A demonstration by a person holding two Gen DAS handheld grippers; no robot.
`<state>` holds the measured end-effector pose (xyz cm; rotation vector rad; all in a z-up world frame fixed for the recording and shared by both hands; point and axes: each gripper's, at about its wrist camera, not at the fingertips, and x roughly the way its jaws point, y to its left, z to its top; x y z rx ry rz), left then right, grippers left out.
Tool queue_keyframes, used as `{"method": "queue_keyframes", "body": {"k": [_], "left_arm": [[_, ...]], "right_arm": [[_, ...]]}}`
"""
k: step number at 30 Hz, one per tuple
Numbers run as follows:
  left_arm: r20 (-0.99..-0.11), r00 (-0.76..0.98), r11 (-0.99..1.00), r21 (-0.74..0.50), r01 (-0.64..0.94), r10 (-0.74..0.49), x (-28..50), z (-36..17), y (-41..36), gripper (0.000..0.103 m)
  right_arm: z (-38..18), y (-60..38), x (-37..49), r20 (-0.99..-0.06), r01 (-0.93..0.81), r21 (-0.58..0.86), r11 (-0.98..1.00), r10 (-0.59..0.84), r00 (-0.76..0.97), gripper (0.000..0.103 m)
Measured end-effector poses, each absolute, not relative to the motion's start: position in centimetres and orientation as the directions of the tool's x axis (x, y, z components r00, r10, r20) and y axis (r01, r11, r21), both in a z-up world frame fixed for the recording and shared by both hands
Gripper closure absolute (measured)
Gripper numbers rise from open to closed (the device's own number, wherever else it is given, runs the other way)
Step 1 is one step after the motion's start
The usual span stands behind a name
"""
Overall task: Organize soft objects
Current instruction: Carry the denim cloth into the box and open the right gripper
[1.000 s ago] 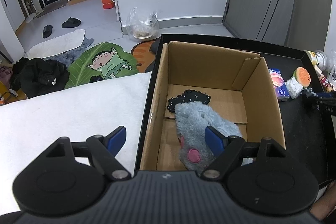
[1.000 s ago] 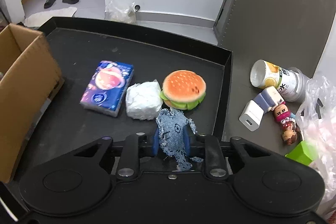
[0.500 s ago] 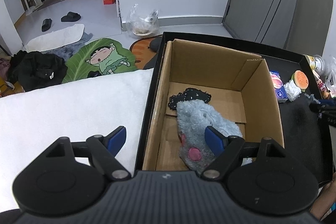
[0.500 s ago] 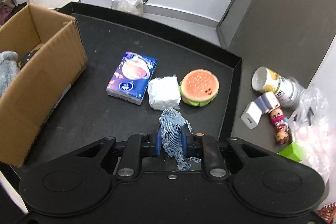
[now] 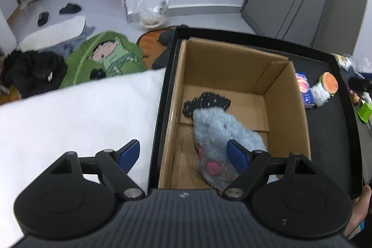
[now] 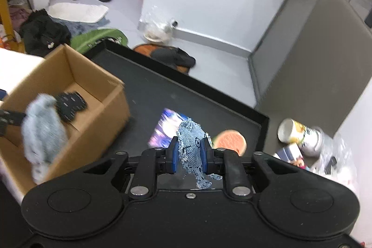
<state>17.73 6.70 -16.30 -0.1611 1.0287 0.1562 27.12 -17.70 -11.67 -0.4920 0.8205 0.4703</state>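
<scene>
The left claw [image 5: 183, 152] hangs spread wide over the near left wall of the cardboard box [image 5: 286, 94], one finger outside above the white cloth [image 5: 81, 113]. Inside lie a grey plush [image 5: 218, 132] and a dark patch [image 5: 207, 102]. Only the right wrist view shows the right claw [image 6: 188, 152] pinching a denim scrap [image 6: 191, 145] above the black tray [image 6: 162, 94]

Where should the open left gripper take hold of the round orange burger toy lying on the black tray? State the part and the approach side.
Grip the round orange burger toy across its bun edges, coming from above. It lies flat on the black tray, and the crumpled white wad crowds one side, so a low sideways approach looks blocked there.
</scene>
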Motion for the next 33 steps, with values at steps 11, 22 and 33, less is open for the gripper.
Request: {"method": "queue_keyframes", "body": {"k": [11,22,33], "left_arm": [[-0.862,0.507,0.987,-0.083,-0.139,-0.001,17.1,-15.0,7.8,0.023],[-0.854,0.517,0.987,-0.121,-0.111,-0.047,16.6,-15.8,9.1,0.036],[-0.859,0.506,0.982,-0.155,-0.111,-0.078,16.8,-16.9,9.8,0.070]], "right_arm": [[-9.7,-13.0,25.6,-0.770,-0.621,-0.213,0.754,0.261,0.582,0.084],[-9.5,-8.9,24.4,-0.764,-0.653,-0.208,0.728,0.296,0.573,0.084],[-10.8,-5.4,23.4,-0.779,-0.695,-0.253,0.673,0.285,0.559,0.084]]}}
